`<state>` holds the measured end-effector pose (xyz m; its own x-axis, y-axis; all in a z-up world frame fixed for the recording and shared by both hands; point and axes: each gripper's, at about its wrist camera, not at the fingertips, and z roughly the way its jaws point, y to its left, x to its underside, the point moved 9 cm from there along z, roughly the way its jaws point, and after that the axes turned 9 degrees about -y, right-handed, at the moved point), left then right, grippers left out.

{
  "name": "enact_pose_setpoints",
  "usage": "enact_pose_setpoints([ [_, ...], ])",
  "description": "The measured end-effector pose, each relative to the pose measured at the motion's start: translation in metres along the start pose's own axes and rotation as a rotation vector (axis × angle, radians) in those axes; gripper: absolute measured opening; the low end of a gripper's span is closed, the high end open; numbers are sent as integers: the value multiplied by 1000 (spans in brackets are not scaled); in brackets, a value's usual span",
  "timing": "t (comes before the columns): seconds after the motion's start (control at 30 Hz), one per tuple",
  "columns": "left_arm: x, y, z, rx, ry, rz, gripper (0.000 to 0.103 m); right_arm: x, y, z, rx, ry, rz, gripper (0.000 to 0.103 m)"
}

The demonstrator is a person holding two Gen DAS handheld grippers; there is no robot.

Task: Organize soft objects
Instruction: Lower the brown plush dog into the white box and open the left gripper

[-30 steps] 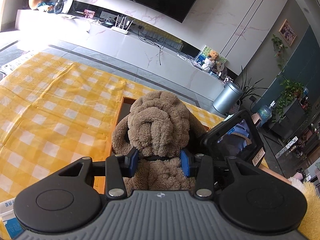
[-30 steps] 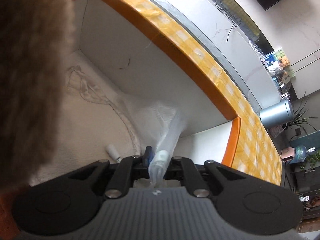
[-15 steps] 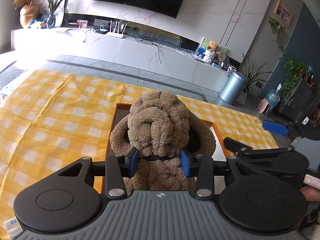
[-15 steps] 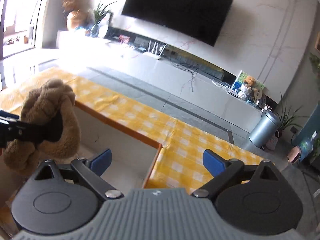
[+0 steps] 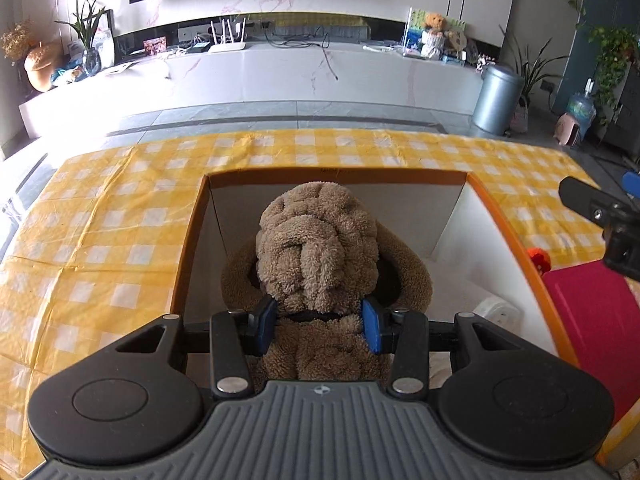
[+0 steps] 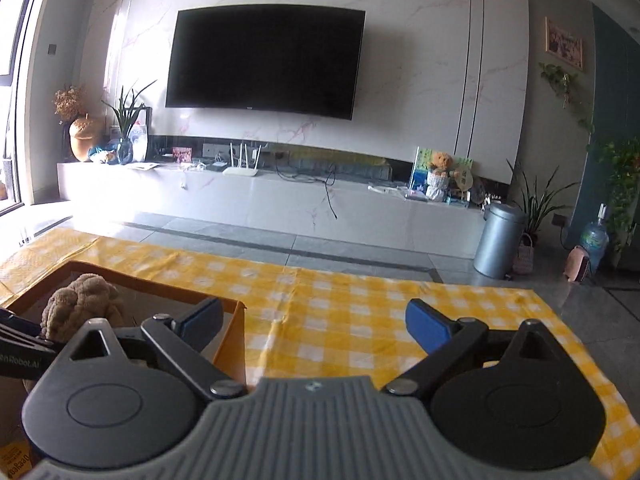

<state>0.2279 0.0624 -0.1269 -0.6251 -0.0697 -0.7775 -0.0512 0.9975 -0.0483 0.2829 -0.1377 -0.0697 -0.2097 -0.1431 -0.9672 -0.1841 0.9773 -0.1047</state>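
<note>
We see the plush dog (image 5: 318,248) held over the box (image 5: 192,236) on the bench (image 5: 100,240), with the right claw (image 6: 314,322) to its right, above the bench.

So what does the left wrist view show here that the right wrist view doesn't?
Only the left wrist view shows the left gripper shut on the brown plush dog at its neck, the box's white inside, and a red item right of the box. Only the right wrist view shows the right gripper open and empty over the yellow checked cloth, plus the whole TV. Both show the dog, the orange-rimmed box and the grey bin.
</note>
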Motion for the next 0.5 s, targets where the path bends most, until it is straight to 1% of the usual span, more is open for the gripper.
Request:
enact_pose_setpoints([
  [0.03, 2, 1, 2, -10, 1, -2, 54, 1, -1, 0, 9, 2, 10, 96],
  [0.07, 3, 2, 2, -25, 0, -7, 58, 5, 2, -9, 7, 10, 12, 96],
  [0.13, 3, -1, -2, -14, -1, -8, 67, 9, 12, -21, 4, 17, 4, 96],
  [0.17, 3, -3, -7, -11, -6, -5, 86, 8, 11, -20, 9, 15, -3, 96],
  [0.2, 2, -4, -12, -14, -19, -7, 94, 7, 9, -24, 18, 9, -8, 96],
  [0.27, -1, -4, -22, -19, -69, 6, 94, 5, 10, -29, 26, 1, -6, 96],
  [0.37, -7, -5, -33, -39, -108, 29, 94, 2, 6, -28, 23, -4, 21, 96],
  [0.5, -17, 0, -43, -47, -135, -14, 94, 1, 6, -30, 22, -4, 23, 96],
])
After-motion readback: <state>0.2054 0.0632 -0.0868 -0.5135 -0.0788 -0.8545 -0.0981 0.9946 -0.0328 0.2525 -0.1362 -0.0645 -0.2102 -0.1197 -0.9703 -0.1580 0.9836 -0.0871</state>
